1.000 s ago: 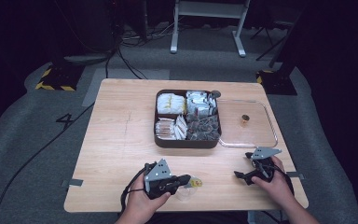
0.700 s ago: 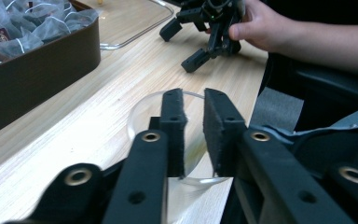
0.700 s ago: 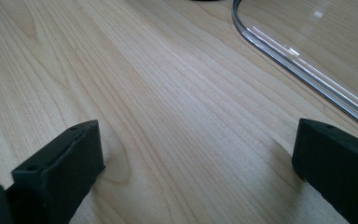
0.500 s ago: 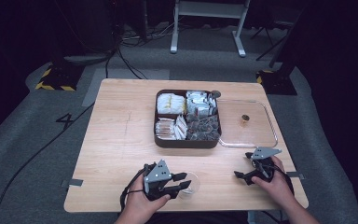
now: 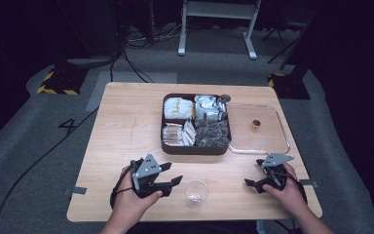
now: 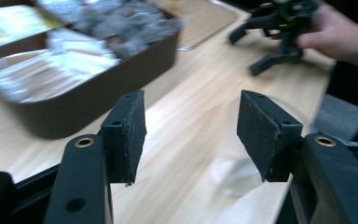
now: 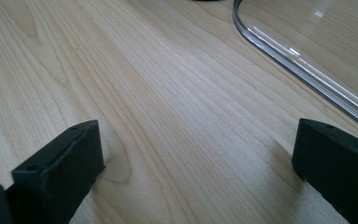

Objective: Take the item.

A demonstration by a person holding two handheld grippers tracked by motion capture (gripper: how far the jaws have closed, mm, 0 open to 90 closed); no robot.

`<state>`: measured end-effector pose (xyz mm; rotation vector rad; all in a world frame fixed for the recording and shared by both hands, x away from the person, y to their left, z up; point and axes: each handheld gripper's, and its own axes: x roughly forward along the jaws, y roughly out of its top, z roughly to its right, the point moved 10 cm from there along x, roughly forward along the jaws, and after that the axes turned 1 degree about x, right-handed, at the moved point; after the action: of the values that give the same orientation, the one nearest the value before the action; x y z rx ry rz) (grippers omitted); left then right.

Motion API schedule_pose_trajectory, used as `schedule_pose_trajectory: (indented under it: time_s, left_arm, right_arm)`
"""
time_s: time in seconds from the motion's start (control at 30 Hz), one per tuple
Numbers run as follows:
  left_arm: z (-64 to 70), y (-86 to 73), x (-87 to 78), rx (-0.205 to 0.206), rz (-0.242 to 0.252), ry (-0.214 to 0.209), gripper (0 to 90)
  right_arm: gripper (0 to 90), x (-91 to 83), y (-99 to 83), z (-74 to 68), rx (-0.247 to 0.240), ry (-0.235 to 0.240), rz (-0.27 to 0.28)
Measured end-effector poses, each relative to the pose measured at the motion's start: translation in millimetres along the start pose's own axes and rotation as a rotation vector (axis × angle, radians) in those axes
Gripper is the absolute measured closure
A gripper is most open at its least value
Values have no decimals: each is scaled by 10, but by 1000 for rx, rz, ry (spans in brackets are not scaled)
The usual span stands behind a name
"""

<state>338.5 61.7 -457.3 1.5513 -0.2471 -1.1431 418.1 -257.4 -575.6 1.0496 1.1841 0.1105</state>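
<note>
Left gripper (image 5: pixel 175 181), lower left of the high view, jaws spread, empty; one clear cup (image 5: pixel 196 190) stands just right of it near the table's (image 5: pixel 126 122) front edge. Right gripper (image 5: pixel 254 183), lower right, likewise spread. One four-compartment box (image 5: pixel 196 147) and one clear lid (image 5: pixel 272 146) occupy the centre; bare wood lies between.

Clear cup (image 5: pixel 196 190) free, left tool (image 5: pixel 175 181) apart.
</note>
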Motion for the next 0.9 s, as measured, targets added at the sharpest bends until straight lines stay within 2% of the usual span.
schedule_pose_trajectory:
  time_s: [0.07, 0.13, 0.17, 0.2, 0.27, 0.33, 0.4, 0.43, 0.53, 0.7, 0.73, 0.83, 0.9]
  left_arm:
    - [-45, -16, -31, 0, -12, 15, 419]
    - [-145, -52, -117, -24, -26, 43, 403]
    - [-145, -52, -117, -24, -26, 43, 395]
    - [-225, -98, -169, -26, -55, 73, 394]
    - [-270, -128, -191, -22, -74, 87, 374]
    - [-398, -208, -236, -28, -109, 124, 371]
    - [-442, -237, -248, -28, -123, 130, 358]
    - [-513, -297, -262, -38, -144, 141, 356]
    - [-613, -405, -274, -48, -183, 152, 342]
    - [-784, -570, -279, -68, -217, 178, 338]
    - [-784, -570, -279, -68, -217, 178, 336]
    - [-886, -701, -259, -79, -243, 191, 328]
    - [-934, -763, -252, -89, -244, 195, 326]
  right_arm:
    - [19, 0, 0, 0, 0, 0, 0]
    - [19, 1, 1, 0, 0, 1, 0]
    - [19, 1, 1, 0, 0, 1, 0]
    - [19, 2, 2, 0, -2, 3, 0]
    - [19, 3, 3, 0, -2, 4, 0]
    - [19, 3, 4, 0, -3, 4, 0]
    - [19, 3, 3, 0, -3, 4, 0]
    - [19, 3, 3, 0, -3, 4, 0]
    - [19, 3, 3, 0, -3, 4, 0]
    - [19, 3, 3, 0, -3, 4, 0]
    - [19, 3, 3, 0, -3, 4, 0]
    - [19, 3, 3, 0, -3, 4, 0]
    - [19, 3, 4, 0, -3, 4, 0]
